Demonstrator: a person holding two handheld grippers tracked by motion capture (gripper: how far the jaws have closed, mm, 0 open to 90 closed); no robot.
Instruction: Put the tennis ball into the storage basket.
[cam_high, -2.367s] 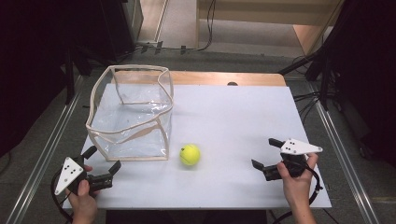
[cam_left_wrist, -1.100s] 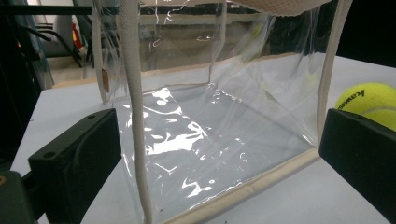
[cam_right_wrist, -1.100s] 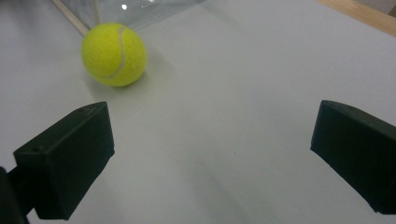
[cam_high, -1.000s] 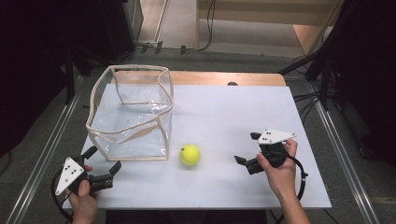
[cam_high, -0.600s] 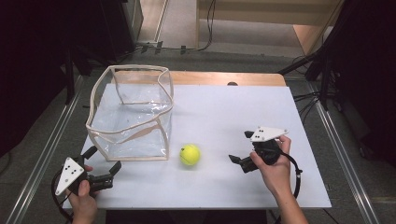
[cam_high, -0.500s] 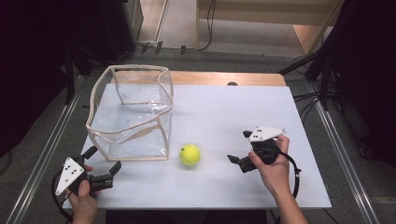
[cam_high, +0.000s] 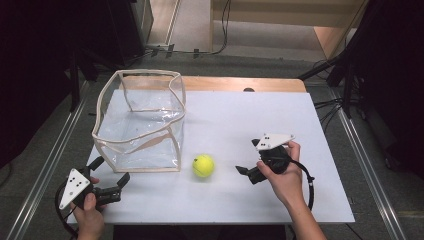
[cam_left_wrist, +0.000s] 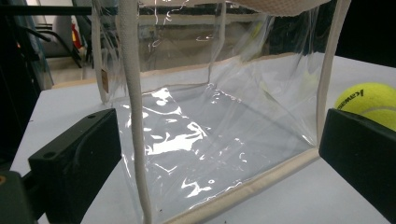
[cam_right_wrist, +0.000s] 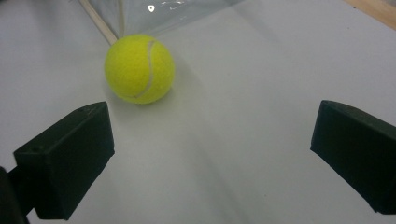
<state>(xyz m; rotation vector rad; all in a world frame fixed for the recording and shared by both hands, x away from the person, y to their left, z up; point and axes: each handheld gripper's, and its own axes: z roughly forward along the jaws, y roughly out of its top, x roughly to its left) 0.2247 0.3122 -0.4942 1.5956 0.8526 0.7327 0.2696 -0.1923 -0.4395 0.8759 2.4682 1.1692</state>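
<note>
**Two open grippers, a yellow ball and a clear bag**

At the near left corner of the white table, a hand holds the left gripper. Its jaws are wide apart and hold nothing. They point at the clear bag, which stands just beyond them.

On the near right side, a hand holds the right gripper. Its jaws are wide apart too, with nothing between them. They point left toward the yellow tennis ball.

The ball sits on the table between the two grippers, near the right one but not touching it. It is just beside the bag's near right corner.

The bag stands open at the top on the far left part of the table.
</note>
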